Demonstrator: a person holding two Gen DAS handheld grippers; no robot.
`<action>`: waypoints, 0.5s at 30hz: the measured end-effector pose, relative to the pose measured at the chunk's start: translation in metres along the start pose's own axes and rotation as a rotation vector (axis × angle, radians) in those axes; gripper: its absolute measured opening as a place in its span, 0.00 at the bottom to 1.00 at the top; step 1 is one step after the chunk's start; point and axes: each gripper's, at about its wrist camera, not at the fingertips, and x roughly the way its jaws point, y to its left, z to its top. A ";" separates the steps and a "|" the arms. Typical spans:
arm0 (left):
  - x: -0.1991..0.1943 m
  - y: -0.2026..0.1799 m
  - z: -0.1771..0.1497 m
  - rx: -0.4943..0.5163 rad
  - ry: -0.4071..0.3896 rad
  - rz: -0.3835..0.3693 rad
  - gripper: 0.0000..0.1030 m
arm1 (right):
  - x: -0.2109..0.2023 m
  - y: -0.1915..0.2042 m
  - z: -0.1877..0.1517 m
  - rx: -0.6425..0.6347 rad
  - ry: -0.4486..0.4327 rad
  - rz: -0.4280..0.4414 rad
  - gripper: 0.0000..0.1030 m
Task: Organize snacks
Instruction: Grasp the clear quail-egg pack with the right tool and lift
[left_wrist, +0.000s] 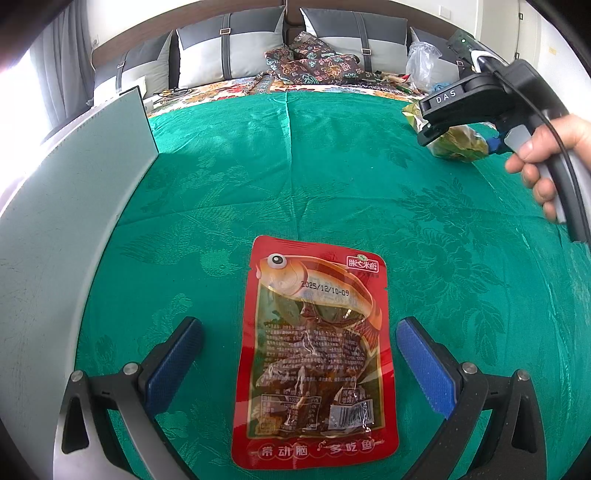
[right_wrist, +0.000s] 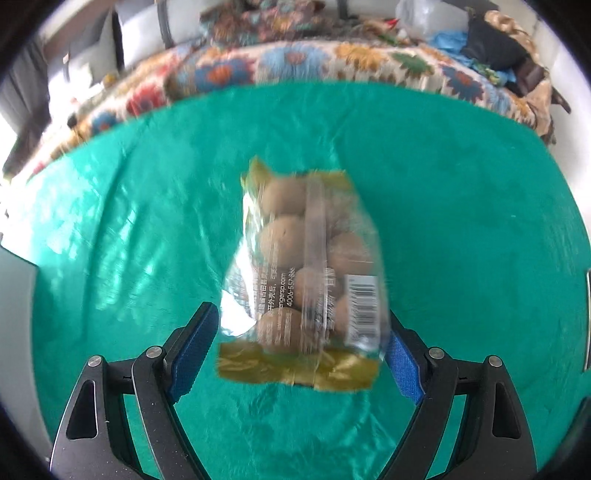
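Observation:
A red fish-snack packet (left_wrist: 314, 350) lies flat on the green cloth (left_wrist: 332, 166). My left gripper (left_wrist: 299, 325) hangs over it, open, with a blue pad on each side and neither one touching the packet. A clear bag of round brown nuts with yellow ends (right_wrist: 306, 273) sits between the pads of my right gripper (right_wrist: 299, 317), held at a wide span above the cloth. The bag covers the tip of the right pad. In the left wrist view the same bag (left_wrist: 461, 147) shows at far right under the black gripper in a person's hand (left_wrist: 543, 155).
A pale grey-green upright panel (left_wrist: 74, 206) stands along the left of the cloth. Behind the cloth runs a bed with a floral cover (right_wrist: 295, 62), grey pillows (left_wrist: 229, 48), a patterned cloth heap (left_wrist: 314, 59) and a clear plastic bag (left_wrist: 421, 62).

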 end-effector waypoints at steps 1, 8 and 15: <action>0.000 0.000 0.000 0.000 0.000 0.000 1.00 | 0.000 0.000 -0.002 -0.009 -0.018 0.007 0.80; 0.000 0.000 0.000 0.000 0.000 0.000 1.00 | -0.036 -0.019 -0.043 0.012 -0.148 0.092 0.71; 0.000 0.000 0.000 0.000 0.000 0.000 1.00 | -0.096 -0.023 -0.143 -0.108 -0.241 0.155 0.71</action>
